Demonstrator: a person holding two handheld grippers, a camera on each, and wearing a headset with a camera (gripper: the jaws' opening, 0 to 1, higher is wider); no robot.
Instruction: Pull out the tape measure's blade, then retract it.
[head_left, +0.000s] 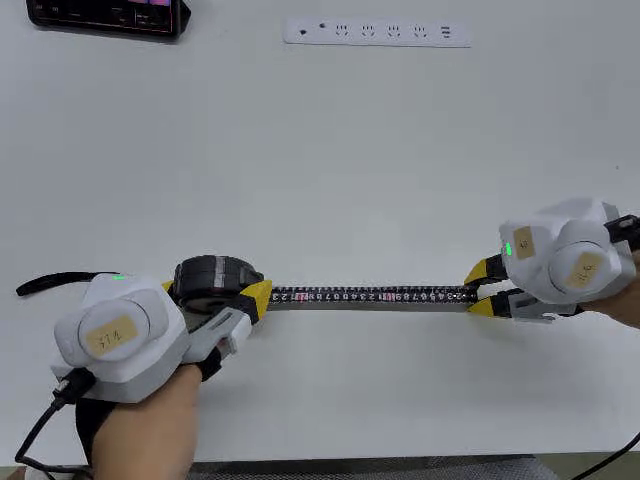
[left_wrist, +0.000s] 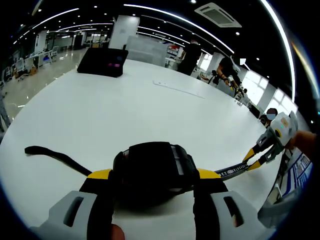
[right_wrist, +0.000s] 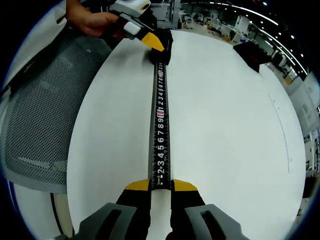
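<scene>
A large open-plan lab or office: ceiling light strips (left_wrist: 55, 17), white workbench (head_left: 320, 190), power strip (head_left: 377, 32)

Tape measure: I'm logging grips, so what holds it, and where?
The left gripper clamps the case; the right gripper pinches the blade at its free end.

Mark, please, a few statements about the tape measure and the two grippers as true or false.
1. The left gripper is shut on the tape measure's case. True.
2. The blade is fully retracted. False: it stretches across the table to the right gripper, which is shut on its end.
3. A power strip lies on the far side of the table, beyond the blade. True.
4. The right gripper holds the case's black strap. False: the strap lies loose on the table, left of the case.
</scene>
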